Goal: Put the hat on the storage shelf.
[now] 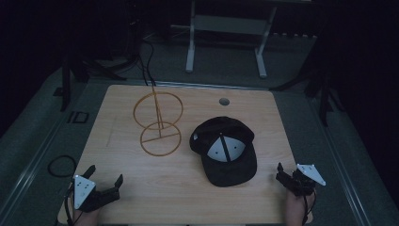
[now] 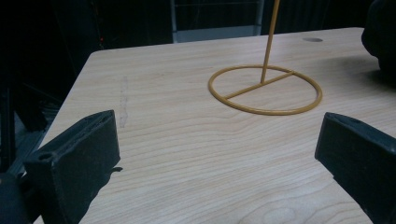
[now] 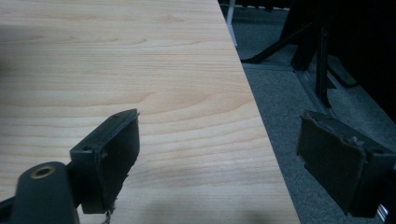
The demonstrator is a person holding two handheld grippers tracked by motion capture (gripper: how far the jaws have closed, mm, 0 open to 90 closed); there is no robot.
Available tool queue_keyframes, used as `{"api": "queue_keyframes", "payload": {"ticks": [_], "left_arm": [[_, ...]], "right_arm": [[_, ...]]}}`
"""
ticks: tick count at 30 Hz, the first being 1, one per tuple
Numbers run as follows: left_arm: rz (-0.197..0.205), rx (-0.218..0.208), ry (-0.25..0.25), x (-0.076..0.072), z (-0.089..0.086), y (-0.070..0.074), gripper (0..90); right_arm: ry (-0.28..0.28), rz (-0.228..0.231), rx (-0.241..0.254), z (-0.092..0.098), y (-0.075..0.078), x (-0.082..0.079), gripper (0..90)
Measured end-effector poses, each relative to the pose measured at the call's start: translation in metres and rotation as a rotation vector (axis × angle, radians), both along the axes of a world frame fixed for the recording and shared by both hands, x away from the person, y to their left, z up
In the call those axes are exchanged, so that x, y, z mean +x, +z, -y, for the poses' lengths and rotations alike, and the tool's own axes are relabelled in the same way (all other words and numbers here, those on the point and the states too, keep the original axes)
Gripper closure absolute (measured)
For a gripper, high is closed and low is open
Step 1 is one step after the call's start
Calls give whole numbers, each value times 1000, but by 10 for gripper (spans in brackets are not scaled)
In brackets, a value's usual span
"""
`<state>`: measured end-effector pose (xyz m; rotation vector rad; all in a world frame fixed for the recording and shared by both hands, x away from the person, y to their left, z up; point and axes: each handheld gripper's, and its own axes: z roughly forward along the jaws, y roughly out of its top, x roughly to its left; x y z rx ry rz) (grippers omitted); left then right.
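While both grippers' fingers [image 2: 74, 161] gape empty, the spindly wire stand [image 1: 158, 123] ahead of the left ones could topple if nudged against the cap [image 1: 225, 150].

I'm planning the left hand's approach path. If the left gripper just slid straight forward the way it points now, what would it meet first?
Probably the yellow wire stand: its base ring lies ahead of the open left gripper, slightly toward the right finger, with bare table between. Depth is hard to judge.
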<state>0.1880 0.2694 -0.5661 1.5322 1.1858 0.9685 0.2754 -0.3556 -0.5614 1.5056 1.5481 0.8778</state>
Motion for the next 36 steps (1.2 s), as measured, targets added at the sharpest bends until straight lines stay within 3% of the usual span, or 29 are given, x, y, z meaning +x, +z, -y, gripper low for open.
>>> {"api": "queue_keyframes", "payload": {"ticks": [2,7,9,10,15,20,21,22,25,26,27,28,29,30,33,34,36], "left_arm": [[22,26,-2,-1,1,1,3],[18,3,-5,-1,1,2,3],[9,-9,-2,0,0,1,3],[5,-12,-1,-1,-1,1,3],[4,-33,-4,-1,-1,2,3],[-31,-53,-17,-1,0,1,3],[-35,-52,-16,0,1,1,3],[-41,-48,-17,0,1,2,3],[-58,-90,-34,0,2,3,3],[-76,-123,-47,0,1,5,3],[-76,-123,-47,0,1,5,3],[-89,-135,-56,-1,1,6,3],[-92,-141,-66,-1,1,6,4],[-97,-118,-64,-1,3,8,3],[-91,-105,-71,-2,6,9,3],[-91,-96,-81,-4,9,10,3],[-92,-93,-88,-4,10,11,3]], "right_arm": [[21,-11,20,-1,0,0,131],[51,-22,17,-4,1,-1,128],[72,-24,4,-7,7,-1,129],[94,-41,27,-7,12,-1,128],[144,-23,39,-11,33,-2,128],[260,10,78,-20,70,-2,118],[260,10,78,-20,70,-2,118],[328,19,89,-23,82,-1,118],[363,12,83,-28,92,2,118],[423,22,77,-34,100,4,110],[423,22,77,-34,100,4,110],[490,30,104,-39,107,8,110],[497,31,97,-43,109,10,111],[519,31,86,-46,111,12,111],[537,37,65,-52,114,17,130],[565,28,30,-58,116,24,131],[591,19,34,-62,117,30,141]]}}
